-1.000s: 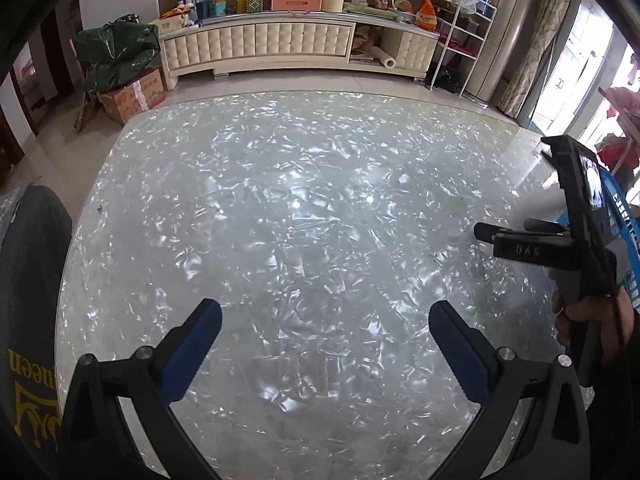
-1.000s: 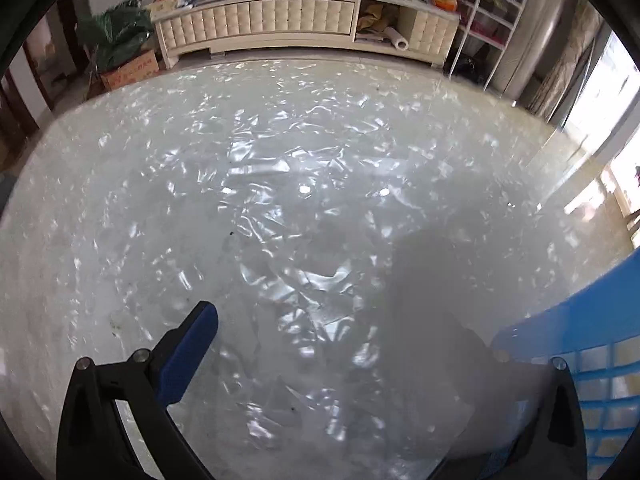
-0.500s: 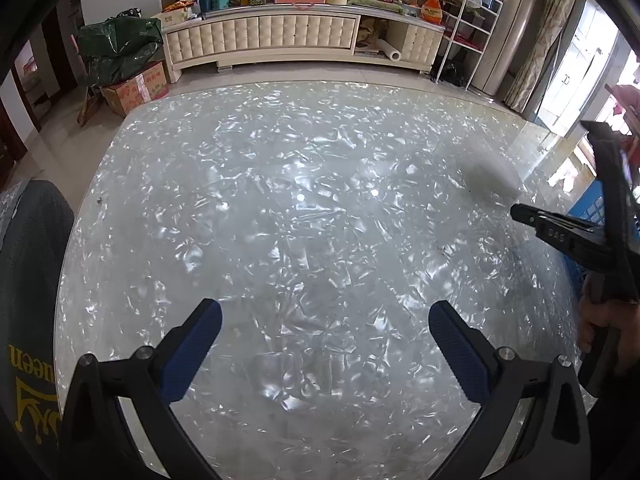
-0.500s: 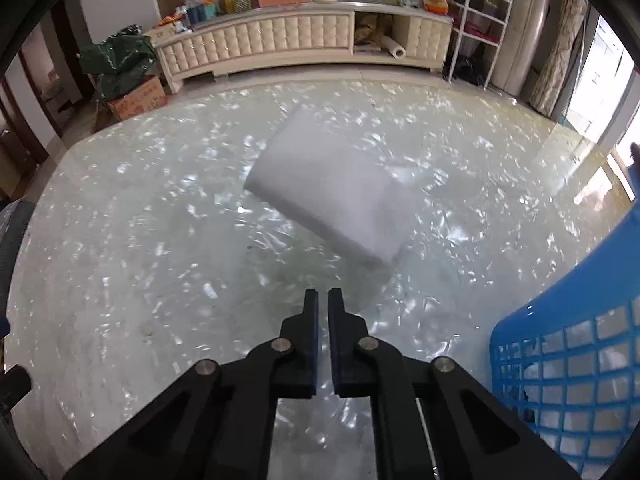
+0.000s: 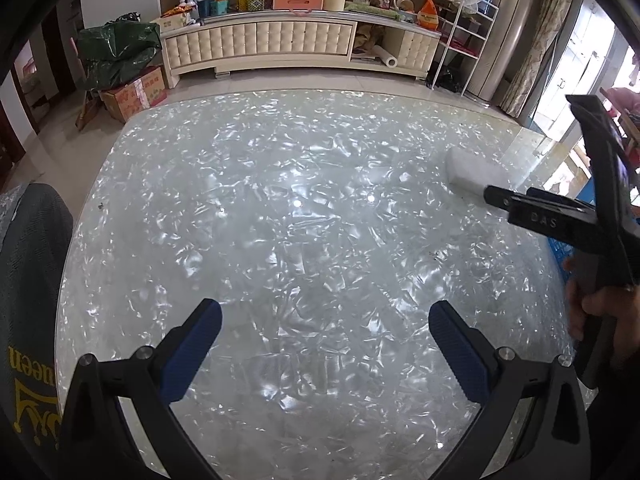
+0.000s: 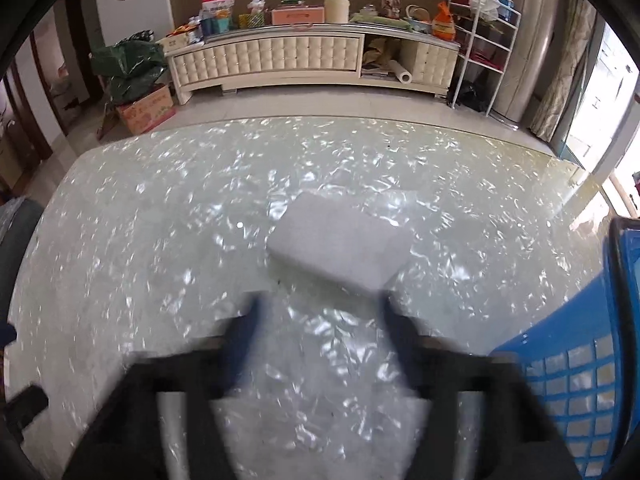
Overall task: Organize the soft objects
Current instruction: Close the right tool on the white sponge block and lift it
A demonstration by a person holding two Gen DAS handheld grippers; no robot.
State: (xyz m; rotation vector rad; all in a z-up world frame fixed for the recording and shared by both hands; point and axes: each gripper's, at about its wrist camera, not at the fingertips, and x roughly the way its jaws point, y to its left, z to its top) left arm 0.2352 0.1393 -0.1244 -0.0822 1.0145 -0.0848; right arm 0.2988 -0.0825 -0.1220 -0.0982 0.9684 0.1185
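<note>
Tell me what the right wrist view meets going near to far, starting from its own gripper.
right gripper, jaws opening with nothing between them → white foam block → far edge of the glossy table → bare floor strip → cream TV cabinet

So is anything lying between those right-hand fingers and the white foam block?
Nothing: in the right wrist view only bare shiny table separates the opening right gripper from the white rectangular foam block.

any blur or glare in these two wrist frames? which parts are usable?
Right wrist view: the right gripper is motion-smeared as its jaws open, nothing between them; the white foam block and blue basket stay fairly sharp. Left wrist view: crisp, left gripper open; window at the right edge blown out. Both: glossy tabletop speckled with glare, strong fisheye bending at the edges.
</note>
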